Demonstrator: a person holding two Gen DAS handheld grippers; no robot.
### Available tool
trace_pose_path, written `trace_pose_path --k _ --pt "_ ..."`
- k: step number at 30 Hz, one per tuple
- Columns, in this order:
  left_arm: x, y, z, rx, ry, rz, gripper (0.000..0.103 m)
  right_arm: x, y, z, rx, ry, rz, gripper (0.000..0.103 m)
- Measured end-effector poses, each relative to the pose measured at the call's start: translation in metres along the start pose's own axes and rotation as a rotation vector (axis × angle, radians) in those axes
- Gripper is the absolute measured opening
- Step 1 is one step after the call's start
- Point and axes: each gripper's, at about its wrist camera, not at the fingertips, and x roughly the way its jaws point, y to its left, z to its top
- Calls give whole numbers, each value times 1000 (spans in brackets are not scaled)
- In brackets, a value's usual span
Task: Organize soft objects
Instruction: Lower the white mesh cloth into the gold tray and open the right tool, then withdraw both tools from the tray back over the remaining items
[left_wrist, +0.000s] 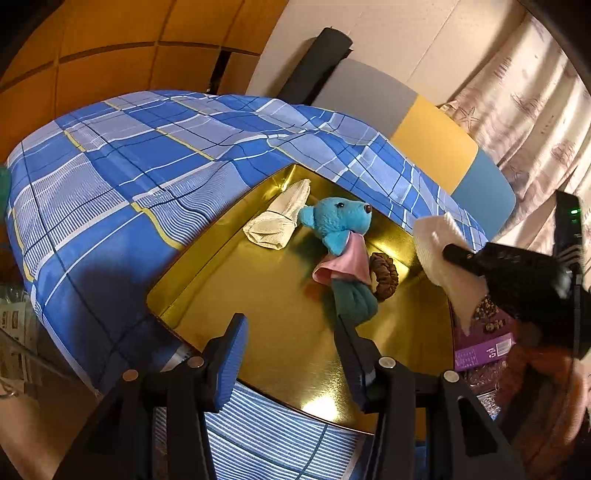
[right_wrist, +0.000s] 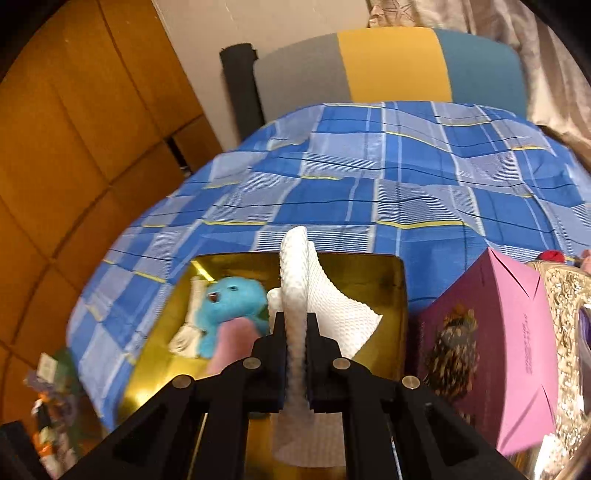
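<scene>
Step in hand: you are bringing a white waffle-weave cloth (right_wrist: 325, 306) to the gold tray (left_wrist: 280, 325), which sits on the blue plaid bedcover (left_wrist: 122, 177); I judge this a carry-and-drop.
Right gripper (right_wrist: 295, 325): your jaws are pinched tight on a fold of the cloth, which stands up between them and drapes over the tray's near right part.
Left gripper (left_wrist: 291, 332): your jaws stand apart with nothing between them, hanging over the tray's near edge.
Already in the tray: a blue teddy bear (left_wrist: 341, 221) with a pink cloth (left_wrist: 341, 266), a folded cream cloth (left_wrist: 279, 218), a brown scrunchie (left_wrist: 386, 275).
Beside the tray: a purple box (right_wrist: 495, 354), just to its right.
Next move: lower the cloth onto bare gold, clear of the bear, then part your right jaws so it settles inside the rim.
Watch for: the loose end draping over the tray's edge.
</scene>
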Motion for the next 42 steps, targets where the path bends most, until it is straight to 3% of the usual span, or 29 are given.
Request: trace_pose_path --k 3,4,6,12,23,32,42 --pt "-1 1 1 -3 -2 1 49 13 0 2 -21 0 -83 18" --pt "-1 1 2 -3 -1 3 49 18 -1 2 -28 4 -120 31" --pt "-1 2 2 -5 -1 4 49 24 -3 3 -26 19 -153 49" --pt "1 5 3 -14 4 4 49 7 -6 1 -7 -13 -94 51" --pt "-1 -20 -8 48 24 -75 48 -105 -16 -5 -6 -198 29 63" --pt "-3 -57 -29 166 49 -114 49 -171 -74 -38 35 -239 -80 68" --pt "-12 -110 -75 379 99 -242 49 -207 -182 -94 181 -156 -243 69"
